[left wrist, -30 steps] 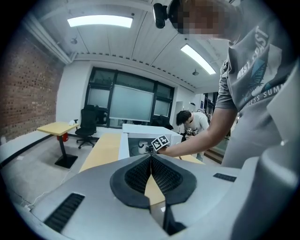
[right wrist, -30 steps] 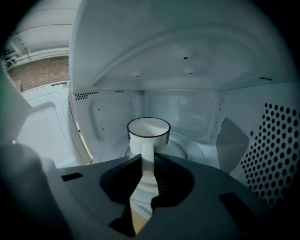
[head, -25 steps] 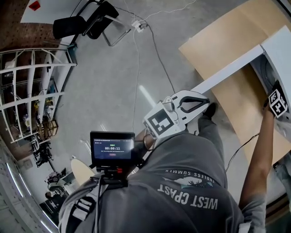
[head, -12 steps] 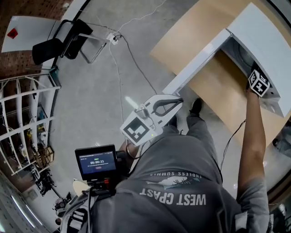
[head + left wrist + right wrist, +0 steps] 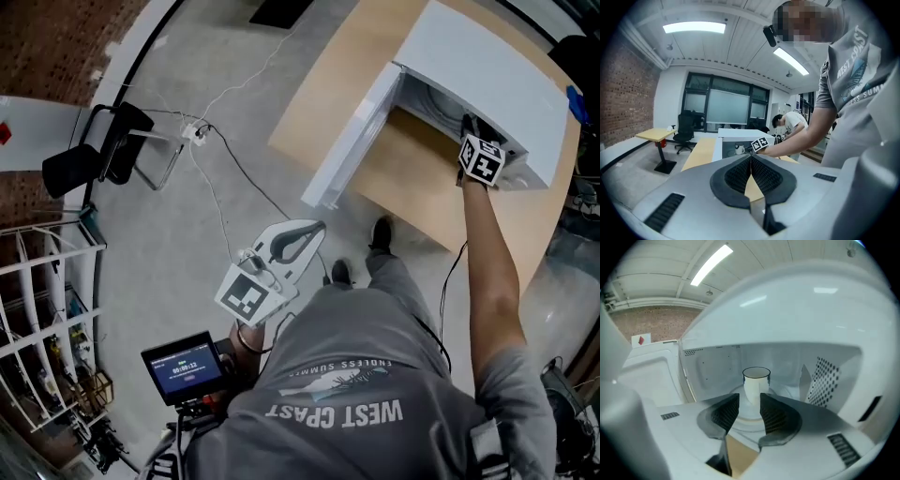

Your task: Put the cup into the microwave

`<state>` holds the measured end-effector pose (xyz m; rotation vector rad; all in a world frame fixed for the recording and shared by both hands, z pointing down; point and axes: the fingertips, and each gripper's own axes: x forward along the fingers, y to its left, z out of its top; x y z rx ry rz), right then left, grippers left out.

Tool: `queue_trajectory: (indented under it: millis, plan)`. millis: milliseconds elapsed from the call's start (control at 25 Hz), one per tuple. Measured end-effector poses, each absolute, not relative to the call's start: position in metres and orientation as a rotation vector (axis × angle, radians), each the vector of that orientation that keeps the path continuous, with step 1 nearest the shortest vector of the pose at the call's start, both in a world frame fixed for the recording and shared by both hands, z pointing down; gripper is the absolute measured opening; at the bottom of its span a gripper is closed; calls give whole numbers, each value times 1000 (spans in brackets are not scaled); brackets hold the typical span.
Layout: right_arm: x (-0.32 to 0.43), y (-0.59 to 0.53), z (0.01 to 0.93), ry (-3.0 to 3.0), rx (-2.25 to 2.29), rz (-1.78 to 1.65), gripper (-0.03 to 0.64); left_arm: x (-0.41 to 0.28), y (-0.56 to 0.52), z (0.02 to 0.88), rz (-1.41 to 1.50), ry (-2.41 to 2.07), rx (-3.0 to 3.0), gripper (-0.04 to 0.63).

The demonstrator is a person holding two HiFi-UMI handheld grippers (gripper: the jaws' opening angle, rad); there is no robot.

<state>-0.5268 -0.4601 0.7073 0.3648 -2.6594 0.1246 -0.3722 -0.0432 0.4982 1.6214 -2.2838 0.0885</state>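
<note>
You are letting go of the cup (image 5: 756,380) inside the microwave (image 5: 478,70). It is standing upright on the glass turntable (image 5: 749,422), toward the far middle of the cavity. Your right gripper (image 5: 750,401) is reaching in through the open front, and its jaws have just been opening. They are now standing apart, with the cup's lower part showing in the gap at their tips and neither pad pressing on it.

To finish this step well, I judge you should be drawing the gripper straight back along its own line. Keep the jaws wide and level so that no pad is clipping the cup's wall and tipping it. Be minding the perforated panel (image 5: 822,380) on the cavity's right wall, which is lying close to the right jaw.

Your left gripper (image 5: 751,157) is hanging near your waist, its jaws pressed together on nothing. That is leaving it free for the door (image 5: 352,141), which is standing wide open at the left of the cavity.

Counting what is showing: one cup, one microwave with one door, one turntable, two grippers, and one wooden table (image 5: 323,103) carrying the microwave.
</note>
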Motion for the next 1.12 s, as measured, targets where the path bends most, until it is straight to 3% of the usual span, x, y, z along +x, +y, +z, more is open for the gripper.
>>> queue_trajectory:
  millis: [440, 720, 1120]
  plan:
    - [-428, -398, 635, -2802, 326, 235, 129, -326, -3, 486, 98, -2309, 1755, 21]
    - [-318, -334, 537, -2988, 248, 281, 83, -277, 18, 459, 108, -2300, 1887, 21]
    - [-196, -270, 418, -3120, 71, 53, 17, -232, 1, 440, 129, -2202, 2074, 21]
